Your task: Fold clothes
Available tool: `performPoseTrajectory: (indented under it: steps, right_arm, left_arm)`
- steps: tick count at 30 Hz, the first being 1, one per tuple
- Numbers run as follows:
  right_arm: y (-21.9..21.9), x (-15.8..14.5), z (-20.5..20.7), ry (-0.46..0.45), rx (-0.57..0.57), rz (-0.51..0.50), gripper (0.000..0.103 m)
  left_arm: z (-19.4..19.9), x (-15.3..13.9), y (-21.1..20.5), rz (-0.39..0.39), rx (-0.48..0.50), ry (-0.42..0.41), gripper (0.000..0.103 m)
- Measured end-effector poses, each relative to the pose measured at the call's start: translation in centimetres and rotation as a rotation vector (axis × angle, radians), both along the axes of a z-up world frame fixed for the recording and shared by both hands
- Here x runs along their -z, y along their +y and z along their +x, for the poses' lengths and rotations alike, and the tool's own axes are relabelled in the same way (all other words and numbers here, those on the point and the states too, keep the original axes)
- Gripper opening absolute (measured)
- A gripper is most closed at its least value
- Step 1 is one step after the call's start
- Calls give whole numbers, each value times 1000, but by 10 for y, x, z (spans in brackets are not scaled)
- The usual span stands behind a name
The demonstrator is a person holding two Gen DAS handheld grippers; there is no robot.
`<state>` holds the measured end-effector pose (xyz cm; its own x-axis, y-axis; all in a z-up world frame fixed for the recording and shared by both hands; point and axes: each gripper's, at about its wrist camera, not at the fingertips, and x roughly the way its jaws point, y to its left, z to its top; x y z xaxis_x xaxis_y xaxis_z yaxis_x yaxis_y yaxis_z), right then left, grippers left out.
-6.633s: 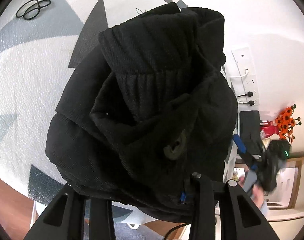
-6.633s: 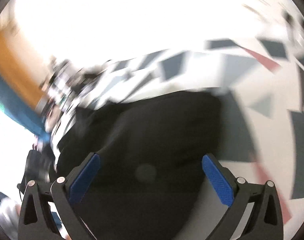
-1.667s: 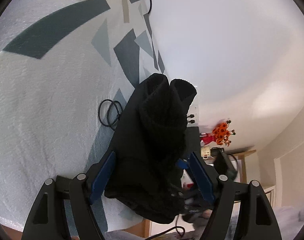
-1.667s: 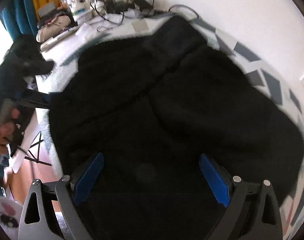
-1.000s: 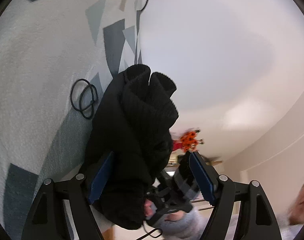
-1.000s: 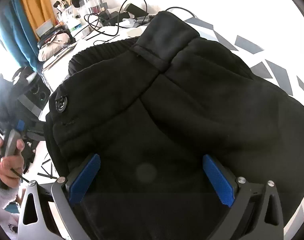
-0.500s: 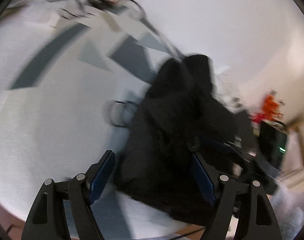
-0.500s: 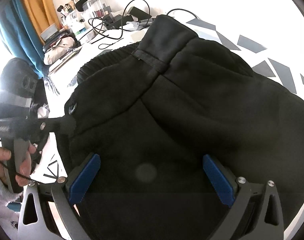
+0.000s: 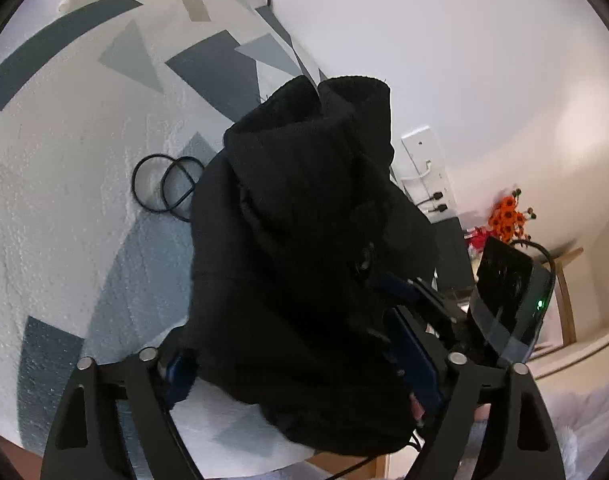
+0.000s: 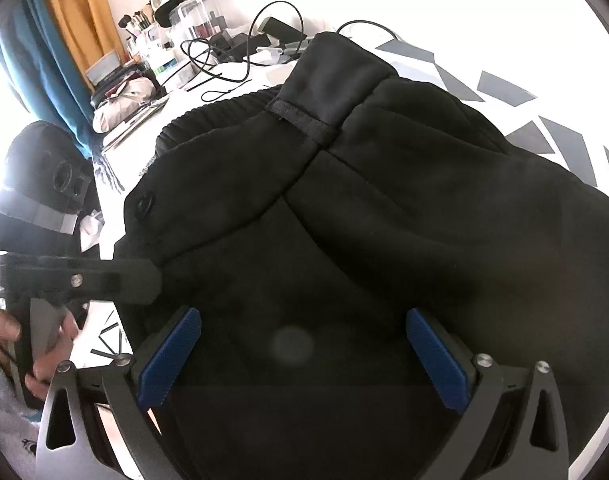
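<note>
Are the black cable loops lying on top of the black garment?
No. In the left wrist view the black cable loops lie on the patterned cloth beside the black garment, at its left edge.

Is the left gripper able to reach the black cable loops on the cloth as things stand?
Probably yes. The cable loops lie bare on the cloth, just left of the black garment, and the left gripper is open, though the garment bulges between its fingers.

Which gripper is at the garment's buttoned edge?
The left gripper, straddling the edge of the black garment by its button; the right gripper hovers open over plain fabric.
</note>
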<state>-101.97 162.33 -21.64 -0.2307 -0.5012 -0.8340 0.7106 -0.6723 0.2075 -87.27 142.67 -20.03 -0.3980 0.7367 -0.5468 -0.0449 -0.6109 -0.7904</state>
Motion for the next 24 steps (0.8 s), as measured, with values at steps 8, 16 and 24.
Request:
performPoseTrajectory:
  steps: [8,16,24]
  right_arm:
    - [-4,1,5,28,-5,10,103]
    - [22,-17,7,-14,15,-50,103]
    - [159,-45,-19,46,357,-160,103]
  left_arm:
    - [-7,-15,18,-198,-6,-56,71]
    - [-7,-26,15,-286,-46,-82,45]
    - [-6,-26,13,-328,-65,-112,44]
